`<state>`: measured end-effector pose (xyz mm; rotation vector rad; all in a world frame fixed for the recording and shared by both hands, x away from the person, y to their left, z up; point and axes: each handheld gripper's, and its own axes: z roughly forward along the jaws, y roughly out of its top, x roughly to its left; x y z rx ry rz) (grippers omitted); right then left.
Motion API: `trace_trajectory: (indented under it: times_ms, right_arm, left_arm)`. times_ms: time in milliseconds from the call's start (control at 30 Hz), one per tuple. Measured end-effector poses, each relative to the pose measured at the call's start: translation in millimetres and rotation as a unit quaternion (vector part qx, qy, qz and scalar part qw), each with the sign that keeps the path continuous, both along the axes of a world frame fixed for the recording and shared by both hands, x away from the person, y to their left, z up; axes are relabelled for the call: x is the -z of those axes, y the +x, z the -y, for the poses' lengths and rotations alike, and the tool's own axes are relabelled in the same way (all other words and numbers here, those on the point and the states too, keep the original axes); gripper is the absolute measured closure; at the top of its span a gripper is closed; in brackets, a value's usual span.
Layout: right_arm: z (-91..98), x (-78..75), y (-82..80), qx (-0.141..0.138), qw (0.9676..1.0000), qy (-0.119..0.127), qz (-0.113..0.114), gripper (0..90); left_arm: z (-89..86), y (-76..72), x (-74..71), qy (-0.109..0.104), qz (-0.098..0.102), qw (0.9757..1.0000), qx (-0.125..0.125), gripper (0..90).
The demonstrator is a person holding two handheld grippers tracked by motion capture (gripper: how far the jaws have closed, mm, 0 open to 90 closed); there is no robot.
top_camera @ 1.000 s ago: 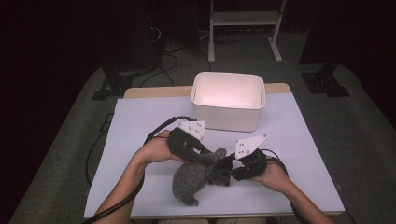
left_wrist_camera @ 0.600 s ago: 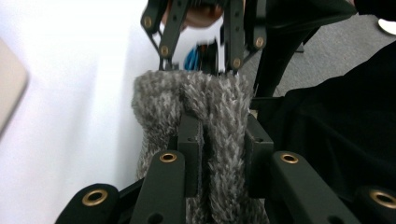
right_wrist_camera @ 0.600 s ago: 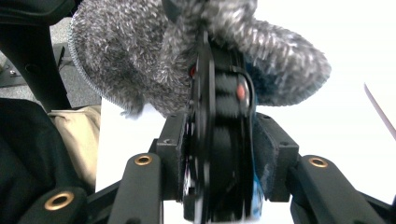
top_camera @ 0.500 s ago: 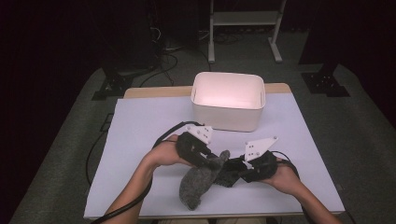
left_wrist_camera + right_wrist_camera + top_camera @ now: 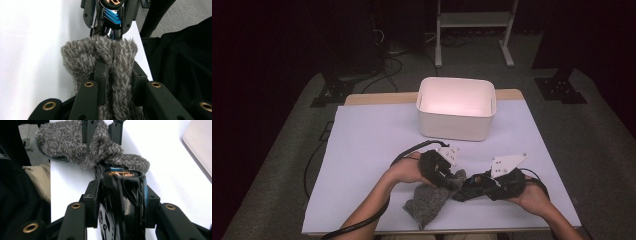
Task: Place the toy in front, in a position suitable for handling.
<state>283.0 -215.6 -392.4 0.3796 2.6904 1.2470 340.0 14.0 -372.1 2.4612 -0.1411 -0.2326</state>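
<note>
A grey fuzzy sock (image 5: pixel 427 202) droops onto the white table sheet near the front edge. My left gripper (image 5: pixel 455 181) is shut on its upper edge; in the left gripper view the pile (image 5: pixel 82 57) bulges between and around my jaws (image 5: pixel 118 67). My right gripper (image 5: pixel 459 195) points left at the sock. It is shut on a black cylinder (image 5: pixel 125 202) with blue bands and a copper ring, and its jaws have just closed a little on it. The cylinder's tip (image 5: pixel 113 16) pokes into the sock (image 5: pixel 62 140), just below the left gripper (image 5: pixel 101 130).
A white bin (image 5: pixel 457 125) stands at the back middle of the table sheet (image 5: pixel 372 145), open side up. A white metal stand (image 5: pixel 472 20) is on the floor behind. Dark cloth (image 5: pixel 180 62) lies past the table's front edge.
Both hands have shifted right and a little toward the front edge, taking the sock along. The sock hangs lower, its loose end on the sheet.
</note>
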Motion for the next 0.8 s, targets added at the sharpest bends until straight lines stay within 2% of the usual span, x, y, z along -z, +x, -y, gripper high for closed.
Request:
trace_trajectory:
  times_ms: [67, 200, 333, 500, 633, 800]
  right_arm:
    - [4.2, 2.0, -1.0, -0.001, 1.0, 0.001, -0.003, 60.5]
    - [13.9, 9.8, -3.6, 0.008, 0.9996, 0.021, -0.017, 60.5]
    - [21.2, 16.0, -5.5, 0.014, 0.9993, 0.025, -0.025, 60.6]
    - [29.2, 24.5, -10.1, 0.017, 0.9994, 0.004, -0.031, 60.0]
    - [32.0, 27.6, -12.0, 0.018, 0.9993, -0.004, -0.033, 60.0]
    - [35.8, 35.3, -13.5, 0.021, 0.9984, -0.03, -0.042, 59.8]
  left_arm:
    - [3.4, -0.1, -0.5, 0.003, 0.004, 1.0, 0.002, 72.8]
    - [10.2, -0.8, -1.4, 0.013, 0.012, 0.9998, 0.002, 72.9]
    - [17.3, -1.9, -1.3, 0.018, 0.015, 0.9997, 0.005, 73.2]
    - [25.4, -4.5, -1.0, 0.021, 0.012, 0.9996, 0.012, 73.4]
    - [30.3, -6.3, -1.2, 0.025, 0.015, 0.9995, 0.015, 73.5]
    - [40.4, -10.3, -0.1, 0.032, 0.016, 0.9989, 0.029, 73.8]
